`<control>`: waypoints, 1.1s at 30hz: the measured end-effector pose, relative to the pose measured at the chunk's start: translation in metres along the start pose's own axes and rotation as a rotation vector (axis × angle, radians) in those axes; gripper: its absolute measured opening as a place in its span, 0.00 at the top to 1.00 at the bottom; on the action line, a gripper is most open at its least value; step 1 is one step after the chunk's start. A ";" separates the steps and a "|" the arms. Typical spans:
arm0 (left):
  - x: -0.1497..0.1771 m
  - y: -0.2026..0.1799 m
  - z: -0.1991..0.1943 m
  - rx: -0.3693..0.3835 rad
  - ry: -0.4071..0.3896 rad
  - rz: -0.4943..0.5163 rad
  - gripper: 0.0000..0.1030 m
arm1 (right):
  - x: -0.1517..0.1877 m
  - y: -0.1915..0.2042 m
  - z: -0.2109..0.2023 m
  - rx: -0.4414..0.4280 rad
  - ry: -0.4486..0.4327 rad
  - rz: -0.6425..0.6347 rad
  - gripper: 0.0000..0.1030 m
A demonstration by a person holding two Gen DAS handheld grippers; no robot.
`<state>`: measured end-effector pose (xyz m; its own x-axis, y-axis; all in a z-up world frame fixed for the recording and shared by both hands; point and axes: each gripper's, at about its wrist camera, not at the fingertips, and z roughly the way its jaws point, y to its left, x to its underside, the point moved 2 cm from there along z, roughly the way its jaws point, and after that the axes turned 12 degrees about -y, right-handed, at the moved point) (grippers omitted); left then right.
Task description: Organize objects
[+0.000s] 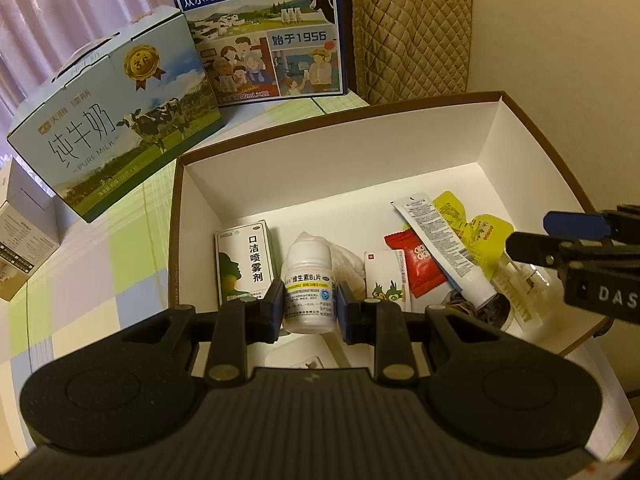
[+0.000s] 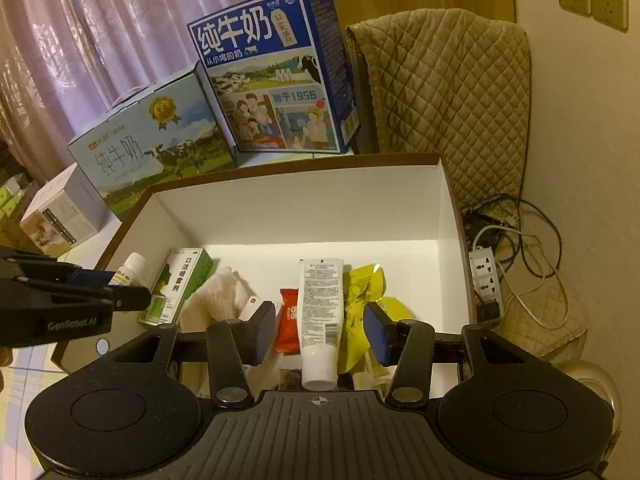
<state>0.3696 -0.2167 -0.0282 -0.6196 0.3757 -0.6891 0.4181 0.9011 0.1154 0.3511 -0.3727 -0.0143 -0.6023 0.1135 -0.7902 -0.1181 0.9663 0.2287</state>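
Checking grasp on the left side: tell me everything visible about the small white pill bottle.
The white pill bottle looks like plastic, with a white screw cap still on and a white label with blue Chinese print and a yellow band. It stands about upright inside the white-lined box, right of the green-and-white spray carton, in front of a crumpled tissue. The left gripper has a blue pad on each side of its body; firm contact cannot be confirmed.

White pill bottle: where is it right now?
In the left wrist view the white pill bottle sits between the left gripper fingers, inside the box, just right of the green spray carton.
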 end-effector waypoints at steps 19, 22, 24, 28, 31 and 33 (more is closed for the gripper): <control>0.011 0.028 -0.024 0.030 -0.033 -0.076 0.24 | 0.014 0.010 -0.030 -0.015 -0.019 -0.070 0.47; 0.014 0.031 -0.041 0.046 -0.062 -0.093 0.17 | 0.016 0.015 -0.040 -0.018 -0.033 -0.081 0.44; 0.017 0.032 -0.054 0.051 -0.075 -0.106 0.14 | 0.017 0.019 -0.048 -0.023 -0.045 -0.083 0.42; 0.024 0.034 -0.082 0.057 -0.116 -0.120 0.10 | 0.021 0.029 -0.068 -0.030 -0.074 -0.082 0.38; 0.031 0.034 -0.105 0.060 -0.147 -0.123 0.06 | 0.024 0.037 -0.085 -0.035 -0.092 -0.070 0.35; 0.037 0.035 -0.120 0.066 -0.165 -0.139 0.04 | 0.027 0.043 -0.097 -0.035 -0.107 -0.066 0.34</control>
<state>0.2815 -0.1450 0.0364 -0.5596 0.2032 -0.8035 0.3817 0.9237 -0.0322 0.2533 -0.3501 0.0290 -0.5049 0.0758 -0.8598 -0.1834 0.9640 0.1927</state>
